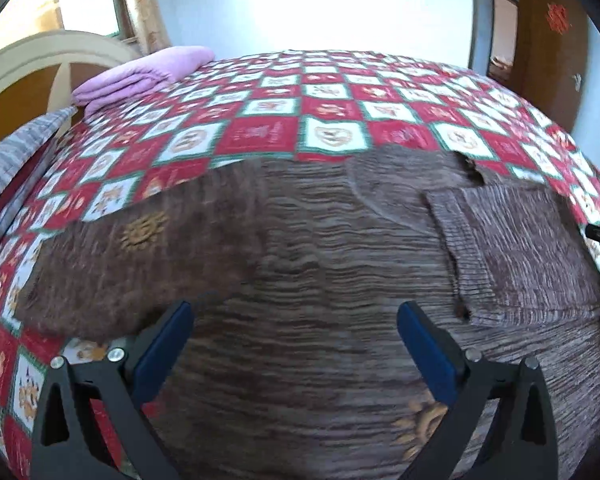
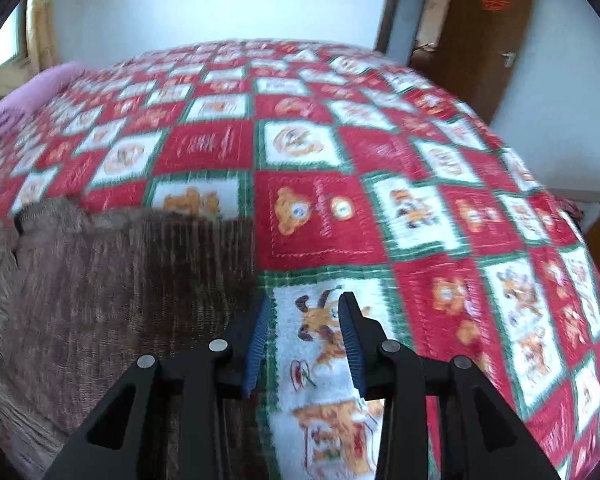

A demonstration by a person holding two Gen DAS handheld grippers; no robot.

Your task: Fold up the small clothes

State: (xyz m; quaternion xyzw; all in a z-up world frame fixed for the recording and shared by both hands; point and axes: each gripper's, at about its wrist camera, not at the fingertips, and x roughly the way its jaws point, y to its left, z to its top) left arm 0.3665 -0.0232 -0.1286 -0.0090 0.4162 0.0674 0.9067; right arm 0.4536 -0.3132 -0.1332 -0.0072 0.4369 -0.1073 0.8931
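- Left gripper (image 1: pixel 294 320) hangs with its blue-padded jaws spread wide and nothing between them, low in the left wrist view, above the brown garment (image 1: pixel 300 248).
- Right gripper (image 2: pixel 306 312) has its jaws partly apart and holds nothing; through the gap I see a white square of the bedspread (image 2: pixel 380 140). Its left finger (image 2: pixel 256 340) sits right at the garment's right edge, though whether it touches is unclear.
- That brown garment, ribbed with small orange motifs, lies spread flat on the bed and fills the lower middle of the left wrist view; a lighter panel (image 1: pixel 512 248) is folded over at centre right.
- Checked bedspread in red, white and green covers the bed.
- Folded pink cloth (image 1: pixel 140 76) rests at the upper left of the left wrist view, well apart from the garment.
- Brown door (image 2: pixel 488 32) stands at the upper right of the right wrist view.
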